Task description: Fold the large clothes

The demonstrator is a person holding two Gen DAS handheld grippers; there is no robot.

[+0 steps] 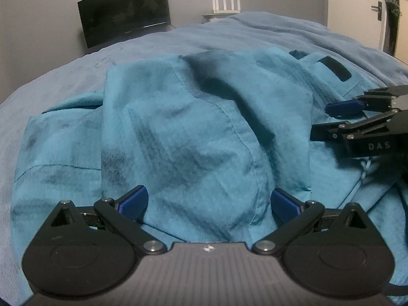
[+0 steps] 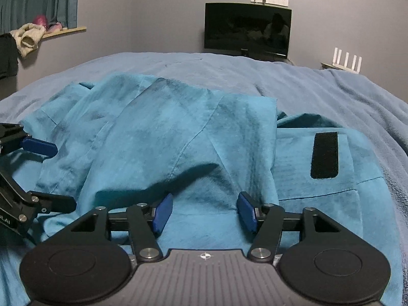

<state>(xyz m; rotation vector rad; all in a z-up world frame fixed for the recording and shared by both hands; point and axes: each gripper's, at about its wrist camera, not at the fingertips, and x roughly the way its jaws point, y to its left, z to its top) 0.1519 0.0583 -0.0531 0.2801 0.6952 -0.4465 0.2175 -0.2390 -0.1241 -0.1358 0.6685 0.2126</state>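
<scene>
Curtain [image 2: 38, 2] and cluttered sill [image 2: 63, 32] only in right wrist view.

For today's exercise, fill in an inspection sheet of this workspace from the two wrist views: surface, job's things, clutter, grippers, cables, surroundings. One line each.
Surface: bed under a blue blanket, rumpled at the right.
Job's things: teal garment lying partly folded on the blanket, a folded panel on top; black strip on its right part.
Clutter: nothing seen on the bed besides the garment.
Grippers: left gripper open over the cloth; right gripper open, cloth lying between its jaws, not pinched.
Cables: nothing seen clearly.
Surroundings: dark monitor against the grey wall, white router beside it, curtain and a sill with cloth items at the left, door at the right.
</scene>
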